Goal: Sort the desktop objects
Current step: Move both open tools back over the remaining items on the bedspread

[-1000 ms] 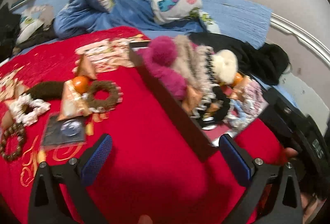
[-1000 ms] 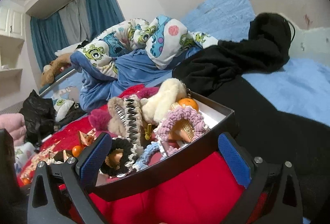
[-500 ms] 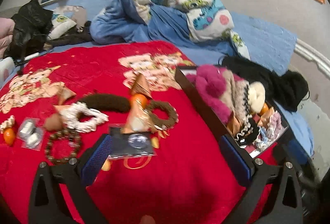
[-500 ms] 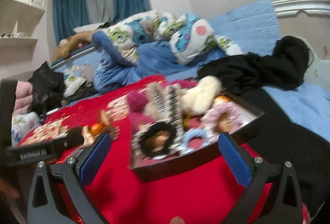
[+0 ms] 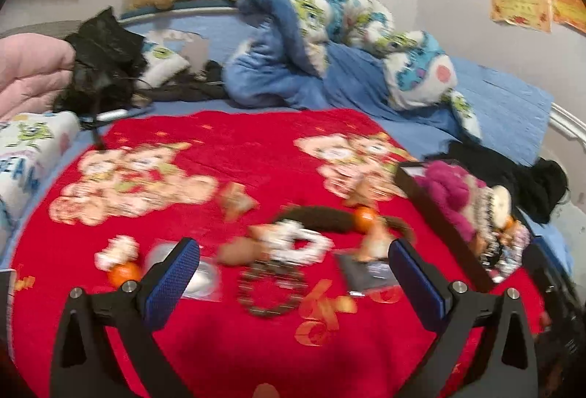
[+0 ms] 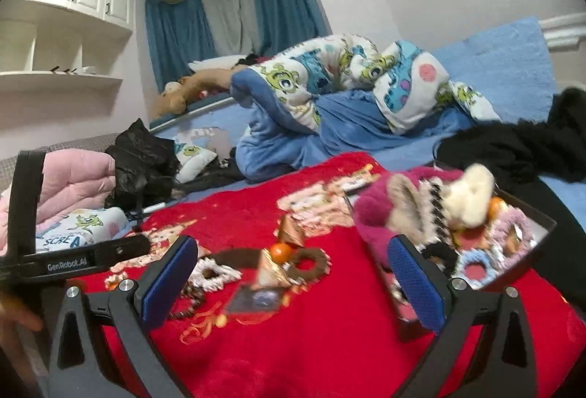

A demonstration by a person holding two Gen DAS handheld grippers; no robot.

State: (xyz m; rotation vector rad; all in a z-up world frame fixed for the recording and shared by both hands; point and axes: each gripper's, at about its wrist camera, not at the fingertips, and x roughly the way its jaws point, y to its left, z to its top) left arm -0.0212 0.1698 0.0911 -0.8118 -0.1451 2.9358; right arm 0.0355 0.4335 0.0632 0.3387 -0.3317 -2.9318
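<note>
A dark box (image 5: 445, 225) full of hair ties and fluffy scrunchies sits at the right of a red blanket (image 5: 256, 156); it also shows in the right wrist view (image 6: 527, 266). Loose items lie in the middle: a white scrunchie (image 5: 296, 244), a bead bracelet (image 5: 271, 291), a brown scrunchie (image 6: 311, 262), an orange ball (image 5: 365, 216), a dark card (image 5: 366, 275). My left gripper (image 5: 293, 284) is open and empty above the bracelet. My right gripper (image 6: 293, 284) is open and empty, left of the box.
A blue bedsheet with a cartoon quilt (image 5: 348, 28) lies behind the blanket. Black clothing (image 5: 527, 178) lies beside the box at the right. A black bag (image 5: 102, 57) and pink quilt (image 5: 29, 68) are at the left. The left gripper's body (image 6: 66, 262) shows in the right wrist view.
Both grippers have swung left, away from the box, toward the loose items on the blanket. Both stay open and empty.
</note>
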